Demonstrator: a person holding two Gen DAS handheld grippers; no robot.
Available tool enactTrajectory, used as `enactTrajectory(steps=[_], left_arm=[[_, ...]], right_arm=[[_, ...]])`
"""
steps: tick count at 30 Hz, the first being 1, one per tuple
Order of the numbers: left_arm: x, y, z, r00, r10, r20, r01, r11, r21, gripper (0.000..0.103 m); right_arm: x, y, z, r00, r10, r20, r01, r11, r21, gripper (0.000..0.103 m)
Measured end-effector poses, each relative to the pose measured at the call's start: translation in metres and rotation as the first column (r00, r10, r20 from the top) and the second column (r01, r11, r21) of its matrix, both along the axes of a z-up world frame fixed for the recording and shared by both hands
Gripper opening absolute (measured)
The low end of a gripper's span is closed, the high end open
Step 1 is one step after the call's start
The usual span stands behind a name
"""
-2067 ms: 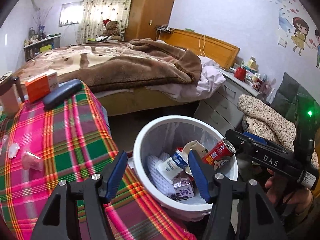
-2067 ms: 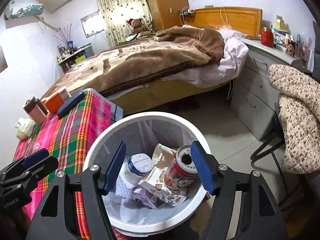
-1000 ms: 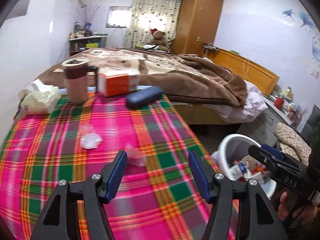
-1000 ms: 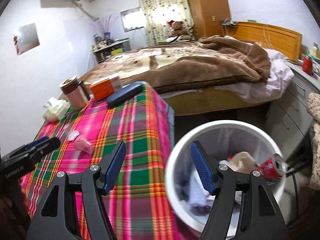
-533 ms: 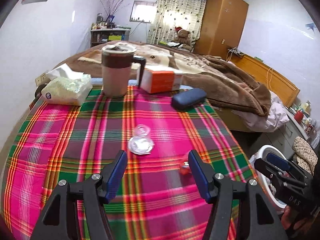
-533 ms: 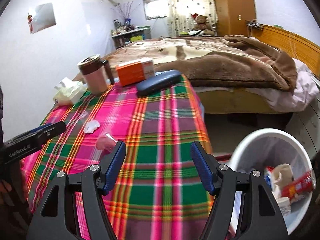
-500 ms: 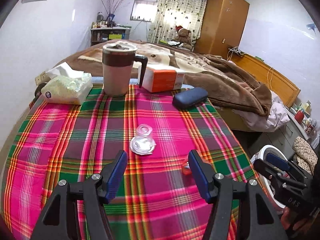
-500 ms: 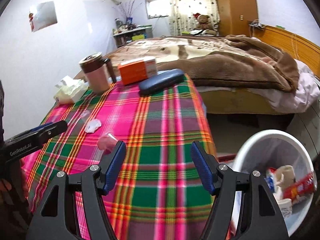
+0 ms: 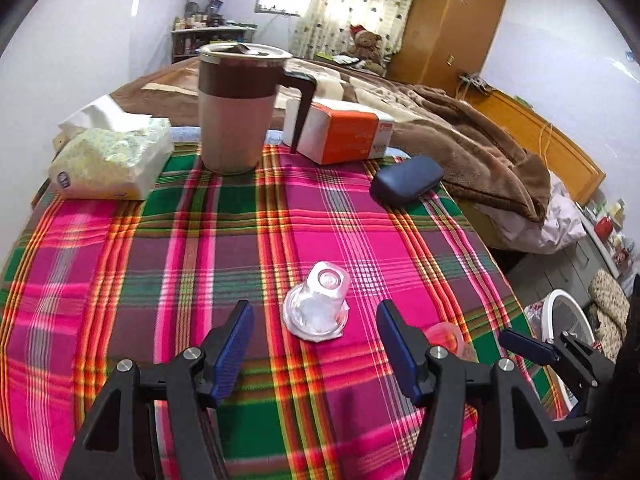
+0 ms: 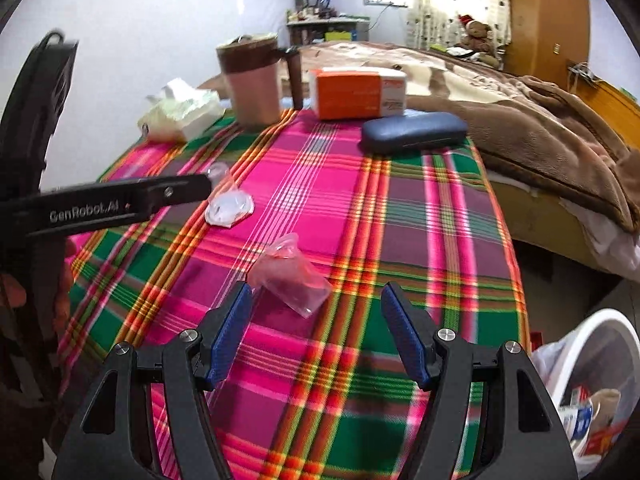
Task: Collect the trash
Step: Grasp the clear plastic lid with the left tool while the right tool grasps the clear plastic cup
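Observation:
A clear plastic jelly cup (image 9: 318, 310) lies on the plaid tablecloth (image 9: 160, 264), just ahead of my open, empty left gripper (image 9: 314, 344). It also shows in the right wrist view (image 10: 229, 206). A pinkish plastic cup (image 10: 290, 274) lies on its side just ahead of my open, empty right gripper (image 10: 316, 334); in the left wrist view it (image 9: 446, 338) peeks out behind the right finger. The white trash bin (image 10: 600, 380) holding trash stands on the floor at the table's right.
A lidded mug (image 9: 240, 108), tissue pack (image 9: 108, 158), orange box (image 9: 344, 130) and blue glasses case (image 9: 406, 180) stand along the table's far edge. A bed with a brown blanket (image 9: 460, 136) lies beyond. The left gripper's arm (image 10: 120, 204) crosses the right wrist view.
Both grippers have swung from over the bin to the table and moved in low toward the two plastic cups. Both stay open.

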State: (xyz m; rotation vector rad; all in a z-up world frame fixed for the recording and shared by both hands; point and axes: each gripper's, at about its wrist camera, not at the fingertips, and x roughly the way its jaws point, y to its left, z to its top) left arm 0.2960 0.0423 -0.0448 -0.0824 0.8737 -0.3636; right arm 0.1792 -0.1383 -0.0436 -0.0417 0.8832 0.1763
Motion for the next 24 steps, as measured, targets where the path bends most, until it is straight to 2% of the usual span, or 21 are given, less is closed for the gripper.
enactTrajectory(steps=[5,11,12,13,16,18,19,21,24], left_arm=[[0.011,-0.005,-0.006,1.0,-0.019,-0.011,0.019,1.0,0.006,0.063],[0.022,-0.003,-0.013,1.0,0.0,-0.021,0.0,1.0,0.016,0.063],[0.023,-0.003,-0.015,1.0,-0.005,-0.023,0.005,1.0,0.011,0.063],[0.024,-0.004,-0.016,1.0,-0.006,-0.026,0.007,1.0,0.011,0.063],[0.027,-0.005,-0.019,1.0,-0.005,-0.029,0.005,1.0,0.012,0.061],[0.027,-0.007,-0.019,1.0,-0.013,-0.026,0.013,1.0,0.009,0.055],[0.026,-0.008,-0.019,1.0,-0.014,-0.023,0.015,1.0,0.013,0.048],[0.026,-0.01,-0.02,1.0,-0.021,-0.021,0.021,1.0,0.017,0.043],[0.026,-0.011,-0.019,1.0,-0.021,-0.013,0.021,1.0,0.019,0.033]], right_arm=[[0.012,0.005,-0.007,0.999,0.022,-0.03,-0.023,1.0,-0.021,0.068],[0.021,0.007,-0.013,0.999,0.026,-0.048,-0.027,1.0,-0.016,0.068],[0.022,0.007,-0.014,0.999,0.023,-0.049,-0.024,1.0,-0.015,0.063],[0.023,0.006,-0.015,0.999,0.02,-0.048,-0.021,1.0,-0.011,0.052],[0.025,0.004,-0.017,0.998,0.008,-0.061,-0.008,1.0,0.006,0.044],[0.025,0.002,-0.017,0.998,0.004,-0.061,-0.004,1.0,0.015,0.041],[0.025,0.001,-0.017,0.998,0.002,-0.062,-0.001,1.0,0.023,0.036],[0.025,-0.001,-0.017,0.998,-0.005,-0.062,0.007,1.0,0.029,0.03],[0.025,-0.004,-0.018,0.998,-0.006,-0.066,0.009,0.999,0.046,0.03]])
